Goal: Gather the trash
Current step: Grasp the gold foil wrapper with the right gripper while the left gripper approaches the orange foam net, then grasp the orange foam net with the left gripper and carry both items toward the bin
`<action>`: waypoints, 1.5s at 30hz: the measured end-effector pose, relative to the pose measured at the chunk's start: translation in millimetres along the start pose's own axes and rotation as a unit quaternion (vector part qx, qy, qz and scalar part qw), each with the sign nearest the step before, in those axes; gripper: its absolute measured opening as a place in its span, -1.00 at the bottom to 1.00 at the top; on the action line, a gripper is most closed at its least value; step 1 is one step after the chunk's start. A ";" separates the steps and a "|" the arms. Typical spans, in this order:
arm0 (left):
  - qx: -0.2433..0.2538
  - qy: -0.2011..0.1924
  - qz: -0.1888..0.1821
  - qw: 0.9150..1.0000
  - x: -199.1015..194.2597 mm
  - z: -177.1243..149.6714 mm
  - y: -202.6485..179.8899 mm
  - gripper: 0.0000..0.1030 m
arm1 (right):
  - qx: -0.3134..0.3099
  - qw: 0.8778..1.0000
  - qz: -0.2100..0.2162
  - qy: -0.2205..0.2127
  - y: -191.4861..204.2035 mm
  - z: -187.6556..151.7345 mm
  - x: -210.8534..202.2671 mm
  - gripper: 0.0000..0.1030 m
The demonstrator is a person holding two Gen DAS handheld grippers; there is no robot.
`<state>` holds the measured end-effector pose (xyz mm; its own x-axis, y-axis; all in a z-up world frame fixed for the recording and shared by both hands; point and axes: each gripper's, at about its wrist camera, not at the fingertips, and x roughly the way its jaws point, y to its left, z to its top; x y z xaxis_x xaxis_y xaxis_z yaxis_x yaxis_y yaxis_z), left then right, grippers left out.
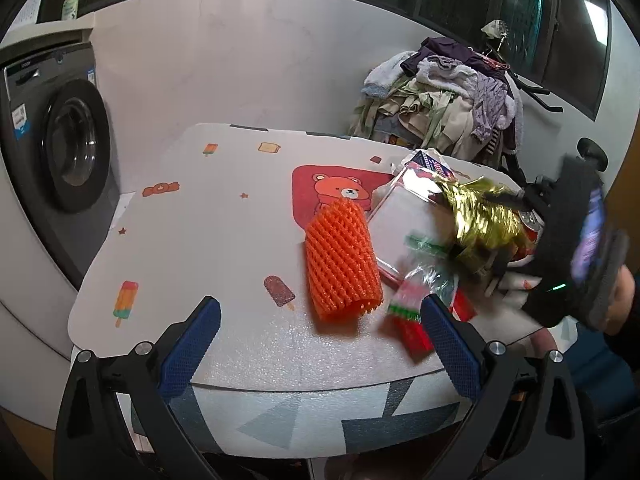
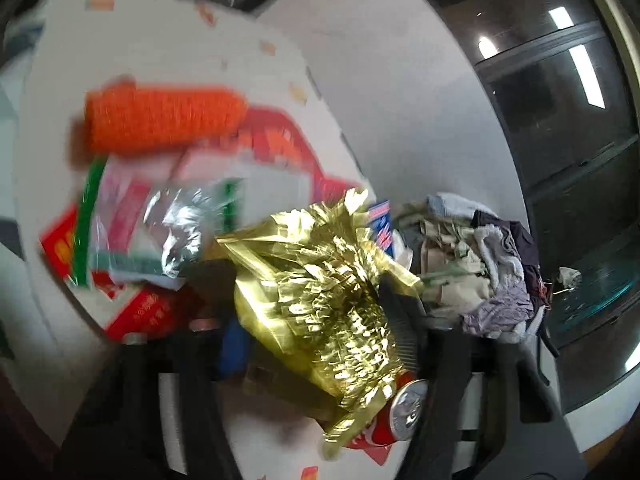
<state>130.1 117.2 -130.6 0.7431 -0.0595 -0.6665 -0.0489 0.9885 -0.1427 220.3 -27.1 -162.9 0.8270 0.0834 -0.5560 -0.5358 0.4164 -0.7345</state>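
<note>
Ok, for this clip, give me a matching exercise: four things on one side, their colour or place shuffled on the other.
Things:
1. foam net sleeve
2. crumpled foil wrapper
3. soda can
4. left gripper

Descriptions:
A. gold, held in the right gripper
B. orange, lying on the table
C. open, holding nothing
D. red, beneath the foil

Pairs: 1-B, 2-A, 3-D, 4-C

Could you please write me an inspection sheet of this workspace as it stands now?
Surface: table with a cartoon-print cover.
Job's things: orange foam net lying on its side; gold foil; red can; clear bags and red packets in a heap.
Clutter: nothing seen beyond the trash.
Grippers: left gripper open, empty, low over the near edge; right gripper around the gold foil, grip unclear.
Cables: nothing seen.
Surroundings: washing machine; clothes pile; dark windows.
</note>
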 end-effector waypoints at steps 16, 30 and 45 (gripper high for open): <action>-0.030 0.032 -0.029 0.999 33.4 19.0 7.8 0.74 | 0.492 0.861 0.048 -0.122 -178.2 -105.1 -105.6 -0.73; -0.084 0.132 -0.046 0.987 146.9 50.5 14.0 -0.52 | 0.549 0.835 0.017 -0.025 -138.1 -210.2 -126.1 -0.73; -0.024 0.029 -0.061 0.997 23.5 60.0 -12.3 -0.56 | 0.581 0.808 0.094 -0.036 -109.6 -212.9 -149.6 -0.73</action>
<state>188.2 112.0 -100.6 0.7062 -0.1875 -0.6827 0.0061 0.9659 -0.2590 119.0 -277.9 -82.0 0.7798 0.2786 -0.5606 -0.1665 0.9556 0.2433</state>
